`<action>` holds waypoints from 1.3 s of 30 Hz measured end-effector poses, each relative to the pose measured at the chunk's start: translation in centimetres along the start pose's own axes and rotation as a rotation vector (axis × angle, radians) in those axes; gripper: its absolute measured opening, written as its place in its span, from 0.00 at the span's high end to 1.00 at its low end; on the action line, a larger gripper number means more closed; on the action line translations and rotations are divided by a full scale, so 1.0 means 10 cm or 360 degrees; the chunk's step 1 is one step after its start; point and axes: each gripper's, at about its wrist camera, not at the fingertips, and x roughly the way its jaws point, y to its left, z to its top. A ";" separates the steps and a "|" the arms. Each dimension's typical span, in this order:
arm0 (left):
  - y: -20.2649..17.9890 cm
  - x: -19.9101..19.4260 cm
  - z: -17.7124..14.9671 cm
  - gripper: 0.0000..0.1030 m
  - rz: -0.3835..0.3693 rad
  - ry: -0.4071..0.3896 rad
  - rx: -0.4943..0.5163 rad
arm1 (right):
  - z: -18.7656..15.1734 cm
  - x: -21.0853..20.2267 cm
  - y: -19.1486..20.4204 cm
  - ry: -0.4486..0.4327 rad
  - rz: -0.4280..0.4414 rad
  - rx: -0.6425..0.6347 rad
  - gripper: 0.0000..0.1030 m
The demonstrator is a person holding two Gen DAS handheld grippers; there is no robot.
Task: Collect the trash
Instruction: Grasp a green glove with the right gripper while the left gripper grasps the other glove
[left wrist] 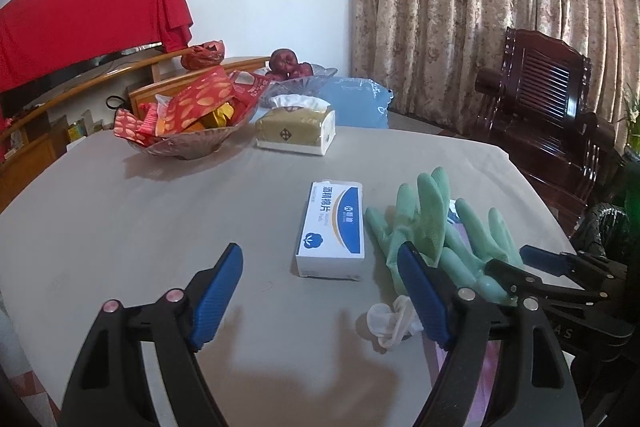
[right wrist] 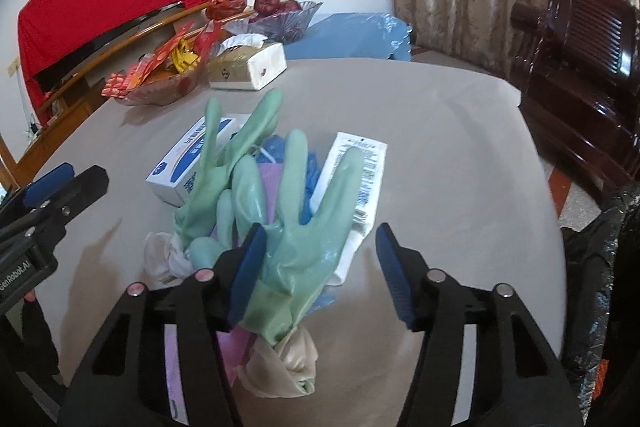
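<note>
A pair of green rubber gloves [right wrist: 288, 227] lies in a heap on the grey table [right wrist: 460, 147], over a pink sheet [right wrist: 176, 367] and a white printed packet [right wrist: 356, 167]. My right gripper [right wrist: 320, 267] straddles one glove. Its left pad touches the glove, its right pad stands apart, so it is open. A white and blue box [left wrist: 332, 231] sits just ahead of my left gripper [left wrist: 320, 287], which is open and holds nothing. A crumpled clear glove [left wrist: 390, 323] lies by its right finger. In the left wrist view the green gloves [left wrist: 432, 227] and my right gripper [left wrist: 520, 261] are at the right.
At the table's far side stand a glass bowl of sweets [left wrist: 180, 143], a tissue pack [left wrist: 296, 131], a fruit bowl [left wrist: 296, 79] and a blue bag [left wrist: 356, 103]. A black trash bag [right wrist: 600, 267] hangs off the right edge. A dark wooden chair [left wrist: 552, 107] stands behind.
</note>
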 end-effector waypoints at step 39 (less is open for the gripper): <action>-0.67 0.72 0.19 0.63 -0.0214 0.0133 0.0041 | 0.32 -0.44 -0.49 -0.0208 -0.0046 0.0064 0.94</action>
